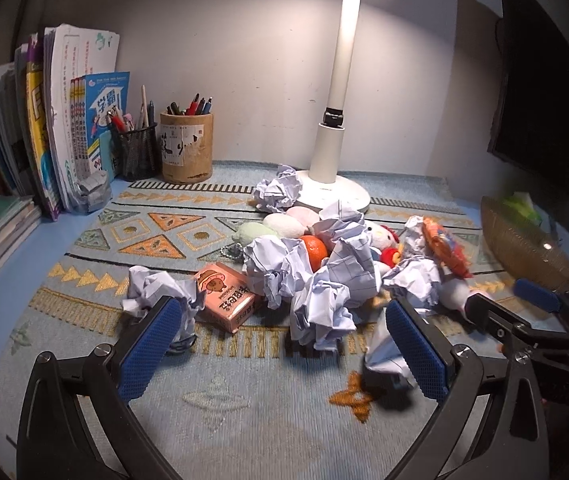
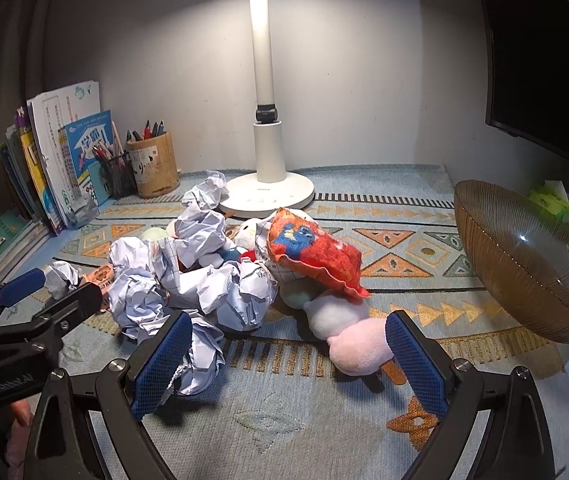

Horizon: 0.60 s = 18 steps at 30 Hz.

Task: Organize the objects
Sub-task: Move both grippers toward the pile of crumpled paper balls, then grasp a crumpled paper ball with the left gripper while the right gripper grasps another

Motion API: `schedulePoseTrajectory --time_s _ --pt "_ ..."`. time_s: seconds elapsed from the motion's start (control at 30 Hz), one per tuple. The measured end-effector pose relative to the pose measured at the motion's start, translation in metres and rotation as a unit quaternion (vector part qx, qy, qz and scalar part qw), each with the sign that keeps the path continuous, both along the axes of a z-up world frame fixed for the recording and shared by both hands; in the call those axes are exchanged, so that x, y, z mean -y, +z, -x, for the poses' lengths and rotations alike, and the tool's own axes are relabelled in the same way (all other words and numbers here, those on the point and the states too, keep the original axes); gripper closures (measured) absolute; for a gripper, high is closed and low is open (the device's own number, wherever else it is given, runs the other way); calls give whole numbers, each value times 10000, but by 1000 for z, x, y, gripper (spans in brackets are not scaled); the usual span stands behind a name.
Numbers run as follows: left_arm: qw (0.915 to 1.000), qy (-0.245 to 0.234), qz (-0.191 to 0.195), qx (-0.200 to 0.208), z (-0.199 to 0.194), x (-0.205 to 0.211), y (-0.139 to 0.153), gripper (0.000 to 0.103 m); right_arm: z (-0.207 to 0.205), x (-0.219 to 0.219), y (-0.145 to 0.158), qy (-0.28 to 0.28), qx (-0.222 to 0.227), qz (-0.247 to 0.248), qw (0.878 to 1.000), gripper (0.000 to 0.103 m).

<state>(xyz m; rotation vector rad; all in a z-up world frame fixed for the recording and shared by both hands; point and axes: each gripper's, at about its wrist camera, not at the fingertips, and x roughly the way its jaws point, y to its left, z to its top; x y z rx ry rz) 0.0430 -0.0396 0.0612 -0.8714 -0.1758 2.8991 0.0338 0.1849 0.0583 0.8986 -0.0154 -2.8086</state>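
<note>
Left hand-held gripper (image 1: 282, 354): jaws spread wide, holding nothing, low over the patterned mat (image 1: 244, 412).
Left blue pads (image 1: 150, 350): one just beside a crumpled paper ball (image 1: 160, 294), the other beside a second paper scrap (image 1: 384, 354).
Right hand-held gripper (image 2: 288, 360): jaws spread wide, holding nothing; a pink-and-white plush (image 2: 344, 330) lies between and just ahead of its fingers.
Clutter pile (image 1: 324, 276): crumpled papers heaped mid-desk, touching an orange (image 1: 313, 249), a red snack bag (image 2: 316, 256) and a white plush doll (image 1: 380, 238).
Pink carton (image 1: 226, 296): flat on the mat, between the left paper ball and the pile.
Bowl (image 2: 524, 260): brown glass, tilted, well right of the pile.
Lamp (image 2: 266, 196): white base behind the pile.
Pen holders (image 1: 186, 148): rear left, beside upright books (image 1: 64, 120).
</note>
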Motion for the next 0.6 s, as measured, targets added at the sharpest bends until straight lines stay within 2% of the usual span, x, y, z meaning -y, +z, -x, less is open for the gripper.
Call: schedulePoseTrajectory --time_s 0.07,0.13,0.23,0.3,0.4,0.57,0.6 --pt "10000 -29 -24 39 -13 16 4 1 -8 -3 -1 110 116 122 9998 6" --pt "9996 -119 -108 236 -22 35 2 1 -15 4 -3 205 273 -22 9994 6" --pt "9982 -40 -213 558 -27 58 -6 1 -22 24 -7 631 548 -89 9965 16" --pt "9974 71 -278 661 -26 68 -11 1 -21 37 -7 828 688 -13 9942 18" --pt "9947 209 -348 942 -7 74 -15 1 -9 51 -9 1009 884 112 9909 18" --pt "9918 334 -40 1231 38 73 -23 1 13 64 -25 875 1090 -76 9901 18" --pt "9907 373 62 1304 46 72 -27 4 17 65 -28 890 1129 -86 9896 18"
